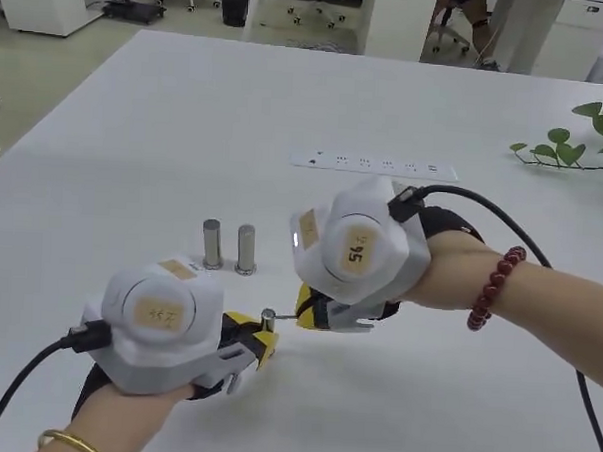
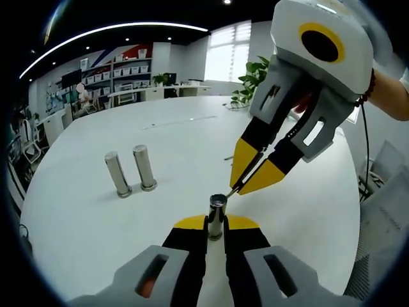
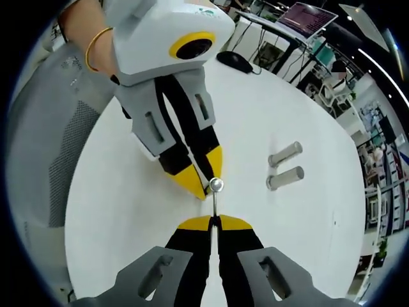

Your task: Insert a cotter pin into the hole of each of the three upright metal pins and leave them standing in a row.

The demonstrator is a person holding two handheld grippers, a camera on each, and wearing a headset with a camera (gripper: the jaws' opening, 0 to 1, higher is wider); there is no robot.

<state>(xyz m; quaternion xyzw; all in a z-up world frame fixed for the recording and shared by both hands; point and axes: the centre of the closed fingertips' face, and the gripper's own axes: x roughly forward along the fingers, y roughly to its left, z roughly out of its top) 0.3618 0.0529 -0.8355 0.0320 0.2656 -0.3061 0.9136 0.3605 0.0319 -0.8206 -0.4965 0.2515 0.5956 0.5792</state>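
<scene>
My left gripper (image 2: 216, 225) (image 1: 263, 340) is shut on an upright metal pin (image 2: 216, 216) (image 1: 267, 318) (image 3: 216, 185), which it holds near the table's front. My right gripper (image 3: 215, 222) (image 1: 308, 316) (image 2: 241, 185) is shut on a thin cotter pin (image 3: 215, 203), whose tip sits at the head of that metal pin. Two more metal pins (image 1: 213, 244) (image 1: 245, 250) stand side by side on the white table, a little behind the grippers; they also show in the left gripper view (image 2: 117, 174) (image 2: 144, 167) and the right gripper view (image 3: 285, 153) (image 3: 286, 178).
A white power strip (image 1: 376, 166) lies flat farther back on the table (image 1: 135, 149). A green plant sprig (image 1: 575, 148) reaches in at the right edge. Black cables (image 1: 521, 236) trail from both grippers. Office chairs and shelves stand beyond the table.
</scene>
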